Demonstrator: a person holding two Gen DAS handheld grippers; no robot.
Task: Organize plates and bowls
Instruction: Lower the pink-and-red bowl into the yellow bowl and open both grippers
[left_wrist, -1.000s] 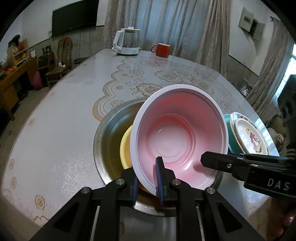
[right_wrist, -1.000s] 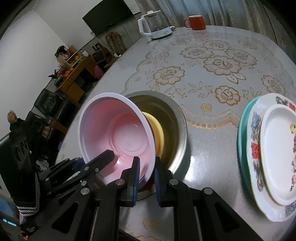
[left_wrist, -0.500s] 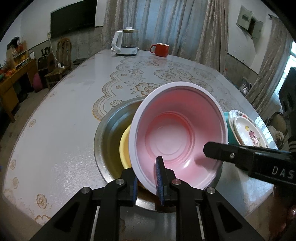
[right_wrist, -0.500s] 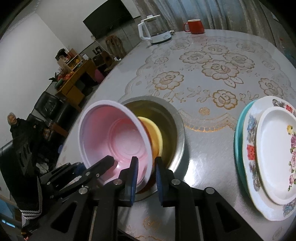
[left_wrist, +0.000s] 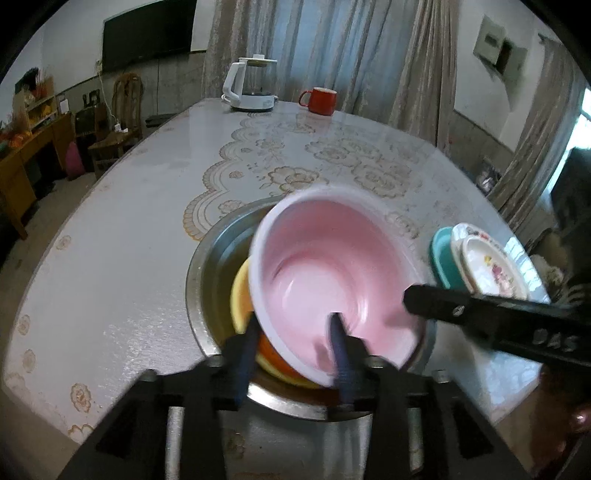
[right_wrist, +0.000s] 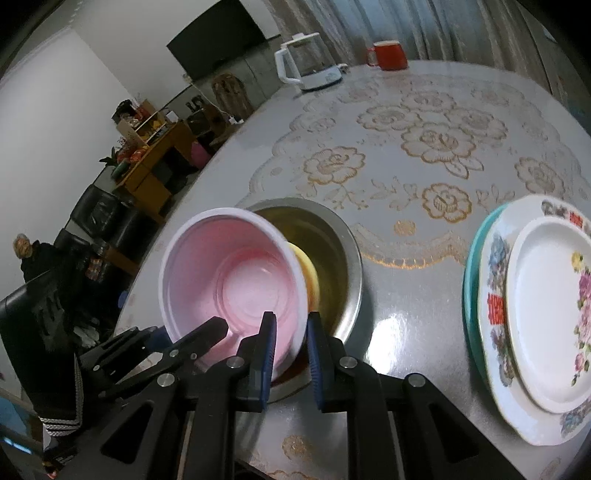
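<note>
A pink bowl (left_wrist: 332, 280) (right_wrist: 236, 280) hangs tilted over a steel basin (left_wrist: 207, 258) (right_wrist: 347, 258) on the table. Under it in the basin lies a yellow bowl (left_wrist: 240, 295) (right_wrist: 308, 273), with something orange beneath. My left gripper (left_wrist: 294, 325) is opening: its jaws straddle the bowl's near rim without pressing, and the picture is blurred there. My right gripper (right_wrist: 290, 325) is shut on the bowl's rim, one pad inside and one outside. Its finger (left_wrist: 461, 306) shows at the right of the left wrist view.
A stack of flowered plates (right_wrist: 546, 314) (left_wrist: 491, 266) on a teal plate (right_wrist: 471, 280) lies right of the basin. A white kettle (left_wrist: 253, 85) and a red mug (left_wrist: 319, 99) stand at the table's far end. A person (right_wrist: 26, 254) sits beyond the left edge.
My left jaws, shut on the pink bowl's rim before, have spread apart and let go. The bowl has shifted slightly and looks blurred. The right gripper keeps its hold.
</note>
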